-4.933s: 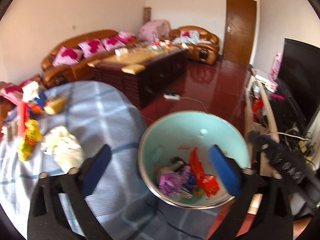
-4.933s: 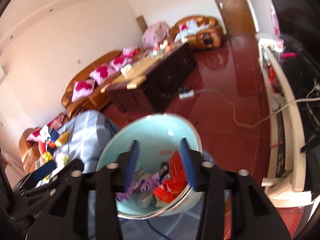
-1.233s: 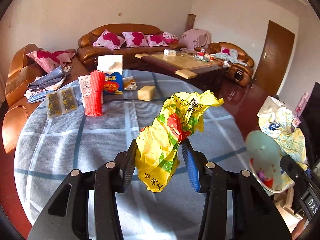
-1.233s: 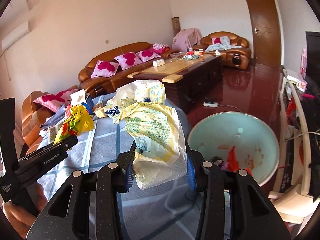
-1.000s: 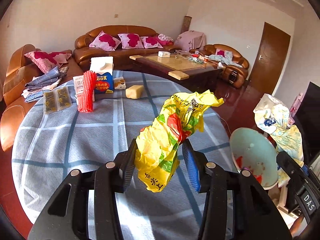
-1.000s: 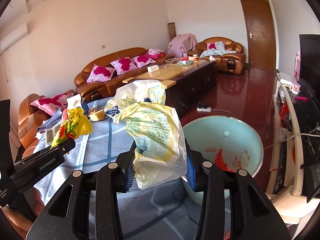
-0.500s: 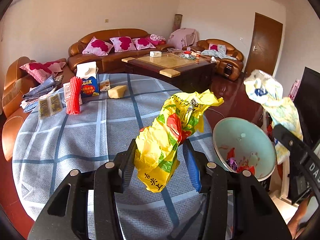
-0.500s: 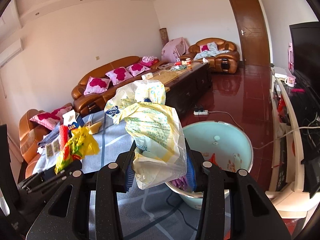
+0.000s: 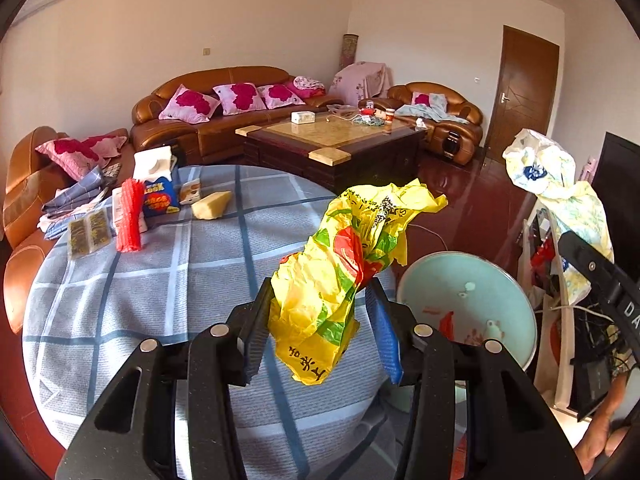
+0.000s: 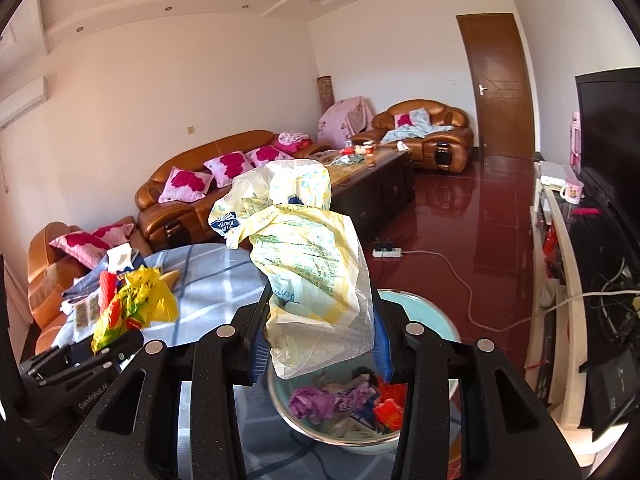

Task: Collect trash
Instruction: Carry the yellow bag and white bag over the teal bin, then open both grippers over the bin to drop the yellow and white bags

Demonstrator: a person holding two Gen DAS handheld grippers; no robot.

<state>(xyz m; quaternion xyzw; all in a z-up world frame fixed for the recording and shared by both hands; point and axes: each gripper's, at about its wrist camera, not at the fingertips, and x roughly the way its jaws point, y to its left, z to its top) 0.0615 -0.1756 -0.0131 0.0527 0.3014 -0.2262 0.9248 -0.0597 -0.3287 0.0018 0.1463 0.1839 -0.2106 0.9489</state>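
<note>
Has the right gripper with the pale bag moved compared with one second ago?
Yes. The right gripper with its pale bag has come over the teal bin, which earlier sat off to the right.

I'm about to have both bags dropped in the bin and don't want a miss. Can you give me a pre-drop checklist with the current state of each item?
1. Left hand-held gripper clamps the yellow bag: ok.
2. Right hand-held gripper clamps the pale bag: ok.
3. Pale bag over the teal bin: ok.
4. Yellow bag over the bin: not ok, it hangs over the table beside the bin.
5. Room left in the bin: ok, trash covers only the bottom.
</note>
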